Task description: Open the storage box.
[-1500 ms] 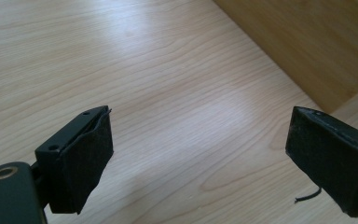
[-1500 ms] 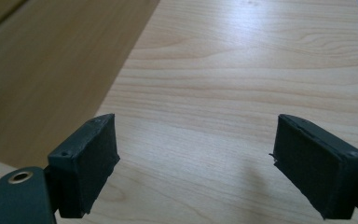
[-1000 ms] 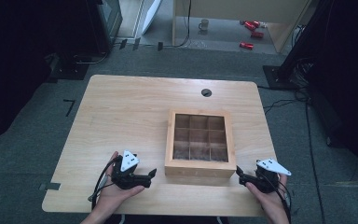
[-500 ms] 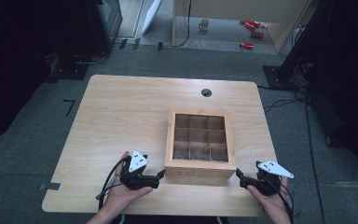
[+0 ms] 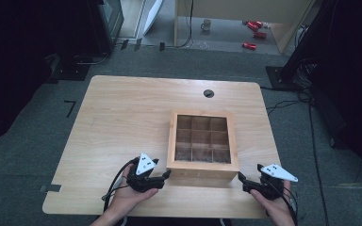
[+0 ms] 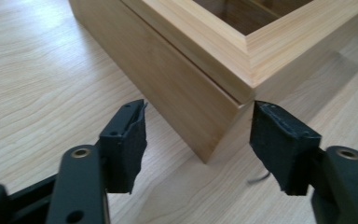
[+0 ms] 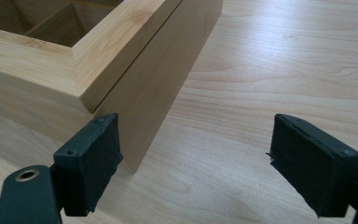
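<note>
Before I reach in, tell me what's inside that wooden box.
The wooden box shows a grid of nine divided compartments, apparently empty. Its lid frame covers the compartment edges, and the bottoms are too dim to confirm.

In both gripper views the wooden box (image 6: pixel 200 70) runs off the top edge, so its compartments are mostly cut away. In the high view the person's forearms leave the bottom edge, and the small red objects (image 5: pixel 254 29) on the floor are too small to identify.

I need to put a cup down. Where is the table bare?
Bare: the wide stretch left of the wooden box, and the strip behind it around the cable hole. Crowded: the near edge, where left gripper and right gripper flank its corners.
</note>
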{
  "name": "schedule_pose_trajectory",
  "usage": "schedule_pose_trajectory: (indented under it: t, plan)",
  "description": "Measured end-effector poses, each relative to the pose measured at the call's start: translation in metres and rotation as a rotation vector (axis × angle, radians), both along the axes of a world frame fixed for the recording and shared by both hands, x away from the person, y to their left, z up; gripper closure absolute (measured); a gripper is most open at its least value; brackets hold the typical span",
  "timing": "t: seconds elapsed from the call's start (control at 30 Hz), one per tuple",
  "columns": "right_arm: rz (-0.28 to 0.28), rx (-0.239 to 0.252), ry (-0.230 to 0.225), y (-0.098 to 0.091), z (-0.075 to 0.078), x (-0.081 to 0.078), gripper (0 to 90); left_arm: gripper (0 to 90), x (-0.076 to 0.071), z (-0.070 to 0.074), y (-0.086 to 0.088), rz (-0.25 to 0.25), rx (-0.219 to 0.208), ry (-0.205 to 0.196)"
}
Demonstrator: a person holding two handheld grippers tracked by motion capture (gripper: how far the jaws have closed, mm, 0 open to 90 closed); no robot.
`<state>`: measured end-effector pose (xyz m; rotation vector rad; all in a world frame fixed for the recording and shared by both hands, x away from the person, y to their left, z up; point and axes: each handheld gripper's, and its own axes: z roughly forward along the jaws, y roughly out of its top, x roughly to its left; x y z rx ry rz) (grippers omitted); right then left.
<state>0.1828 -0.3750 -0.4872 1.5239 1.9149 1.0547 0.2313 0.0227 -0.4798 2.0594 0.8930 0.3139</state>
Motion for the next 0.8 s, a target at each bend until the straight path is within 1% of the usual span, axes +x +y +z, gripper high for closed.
schedule_pose_trajectory:
  t: [0.1,0.13,0.17,0.23,0.33,0.4,0.43,0.53,0.67,0.8]
  plan:
    - [-0.001,0.009,0.0,0.0,0.0,-0.002,16.9,42.4,0.0,-0.001,-0.001,-0.011,-0.002,0.003]
    - [0.002,0.009,-0.002,0.0,0.0,-0.002,16.9,44.7,0.0,-0.002,-0.003,-0.027,-0.004,0.008]
    - [0.003,0.01,-0.002,0.0,-0.001,-0.003,17.0,46.1,0.0,-0.002,-0.004,-0.035,0.003,0.009]
    - [0.007,0.017,-0.002,0.0,-0.001,-0.004,17.0,47.5,0.001,-0.004,-0.006,-0.048,0.002,0.01]
    - [0.02,0.038,-0.002,-0.001,-0.002,-0.006,17.0,50.5,0.001,-0.006,-0.009,-0.063,-0.007,0.014]
    - [0.039,0.049,-0.004,0.0,-0.003,-0.007,16.9,53.6,0.001,-0.007,-0.011,-0.073,-0.003,0.012]
    - [0.05,0.051,-0.003,0.001,-0.003,-0.008,16.9,53.1,0.001,-0.007,-0.011,-0.073,0.0,0.01]
    - [0.084,0.04,-0.006,0.007,-0.005,-0.009,16.9,53.0,0.003,-0.007,-0.01,-0.08,-0.001,0.021]
    - [0.115,0.027,0.0,0.015,-0.007,-0.008,16.9,54.3,0.003,-0.009,-0.01,-0.088,0.018,0.023]
    - [0.132,0.013,0.014,0.023,-0.011,-0.006,17.0,55.3,0.003,-0.006,-0.008,-0.091,-0.001,0.02]
